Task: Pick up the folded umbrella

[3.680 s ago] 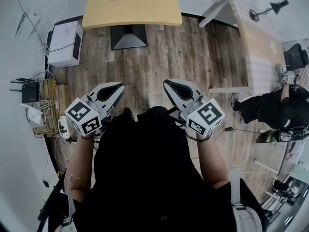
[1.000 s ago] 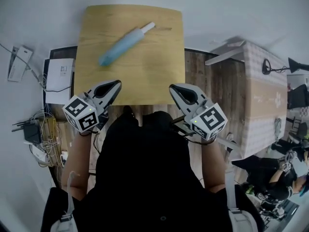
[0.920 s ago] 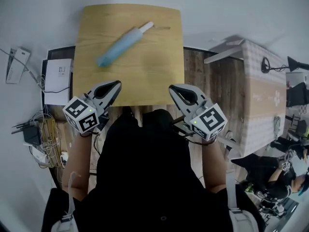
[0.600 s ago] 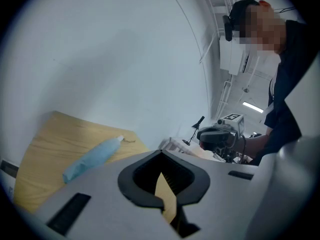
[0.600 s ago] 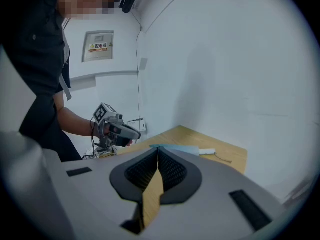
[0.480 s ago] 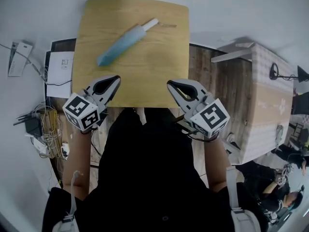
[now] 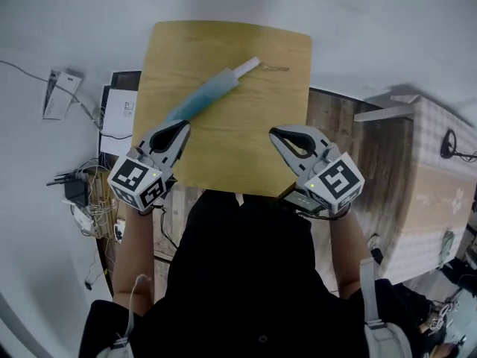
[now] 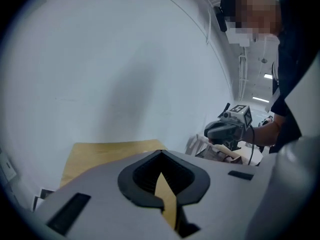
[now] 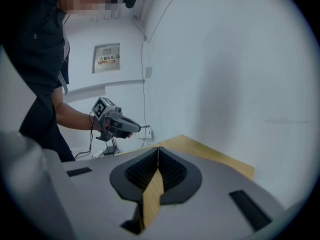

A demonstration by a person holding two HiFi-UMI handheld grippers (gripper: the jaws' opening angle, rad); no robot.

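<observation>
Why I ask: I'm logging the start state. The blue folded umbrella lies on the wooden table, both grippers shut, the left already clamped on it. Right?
Not clamped. The left gripper is shut on nothing, as the left gripper view shows; the folded umbrella lies free on the wooden table. The right gripper is shut too.

Wears a black short-sleeved top point(image 7: 246, 274), with a pale strap point(image 7: 370, 312) over each shoulder. Fitted with left tongs point(image 7: 181, 127) and right tongs point(image 7: 276, 132) of one make: light-grey shells tapering to a point, a black-rimmed teardrop opening lined with ribbed black pads point(image 9: 172, 171), and narrow dark slots sunk in the flanks. Topped at the rear of each by a white cube point(image 7: 139, 183) printed with bold black square markers, with a thin black cable point(image 9: 91, 131) hanging from the grip.
</observation>
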